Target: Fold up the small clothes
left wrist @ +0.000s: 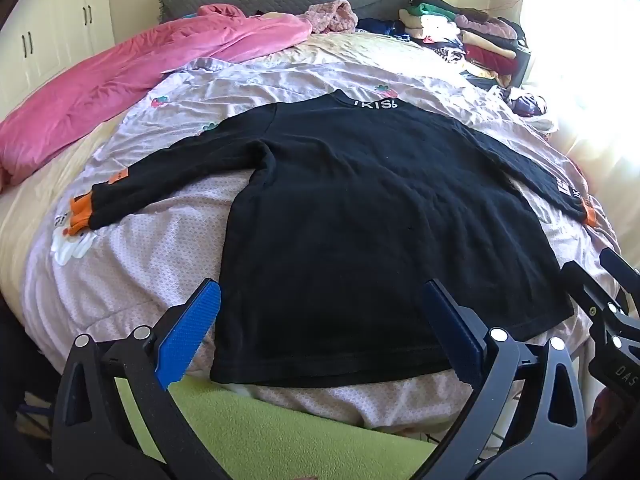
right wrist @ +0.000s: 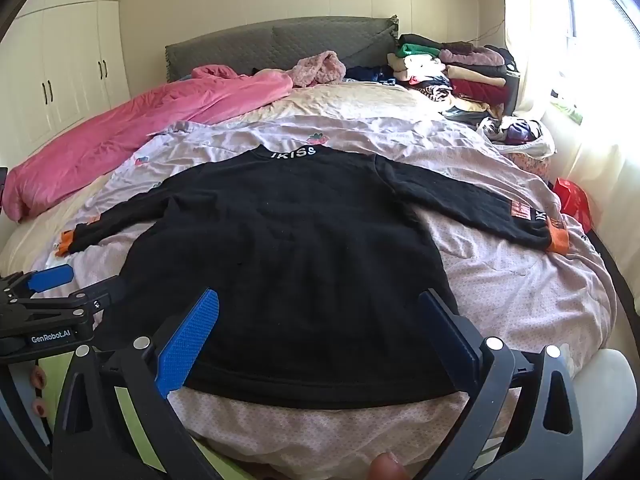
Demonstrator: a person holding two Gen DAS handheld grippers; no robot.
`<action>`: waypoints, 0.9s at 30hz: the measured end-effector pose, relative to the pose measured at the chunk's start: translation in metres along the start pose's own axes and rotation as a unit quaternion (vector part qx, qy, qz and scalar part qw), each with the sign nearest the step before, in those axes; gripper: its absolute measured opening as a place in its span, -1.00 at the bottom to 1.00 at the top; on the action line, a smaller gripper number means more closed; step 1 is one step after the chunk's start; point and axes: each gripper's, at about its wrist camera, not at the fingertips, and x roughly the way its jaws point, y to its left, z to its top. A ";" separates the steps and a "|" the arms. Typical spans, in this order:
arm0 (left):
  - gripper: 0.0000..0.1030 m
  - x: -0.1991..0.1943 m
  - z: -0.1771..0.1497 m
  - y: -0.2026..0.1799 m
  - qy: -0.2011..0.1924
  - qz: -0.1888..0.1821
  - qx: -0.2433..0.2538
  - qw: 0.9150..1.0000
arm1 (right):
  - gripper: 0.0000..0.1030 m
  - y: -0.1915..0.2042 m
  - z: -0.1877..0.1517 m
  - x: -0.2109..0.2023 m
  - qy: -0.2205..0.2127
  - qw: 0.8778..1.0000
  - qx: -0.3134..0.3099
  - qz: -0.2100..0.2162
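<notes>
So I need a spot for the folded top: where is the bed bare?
Free: the pale sheet between the black shirt collar and the headboard. Crowded: pink blanket along the left, clothes pile far right.

A long-sleeved top [right wrist: 288,256] lies flat on the bed [right wrist: 520,304], hem nearest the cameras, collar toward the headboard [right wrist: 276,46], one sleeve spread out to each side. Behind it on the left a bundled quilt [right wrist: 132,136] runs along the bed's left edge up to the headboard. At the far right corner, beside the headboard, stands a stack of folded clothes [right wrist: 460,72]. The left hand-held gripper [left wrist: 320,332] hangs over the hem's left part, the right hand-held gripper [right wrist: 320,336] over its right part, both apart from the cloth.
</notes>
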 end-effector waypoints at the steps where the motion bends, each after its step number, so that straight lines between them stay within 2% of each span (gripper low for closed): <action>1: 0.82 0.000 0.000 0.000 -0.001 0.000 -0.001 1.000 | 0.92 0.000 0.000 0.001 0.001 1.000 0.000 0.000; 9: 0.82 -0.003 0.002 0.001 -0.002 -0.002 -0.004 1.000 | 0.92 0.000 -0.001 -0.003 -0.011 1.000 0.001 0.001; 27: 0.82 0.002 -0.005 0.001 0.000 -0.006 -0.001 1.000 | 0.92 0.005 -0.010 0.001 0.004 1.000 -0.004 0.001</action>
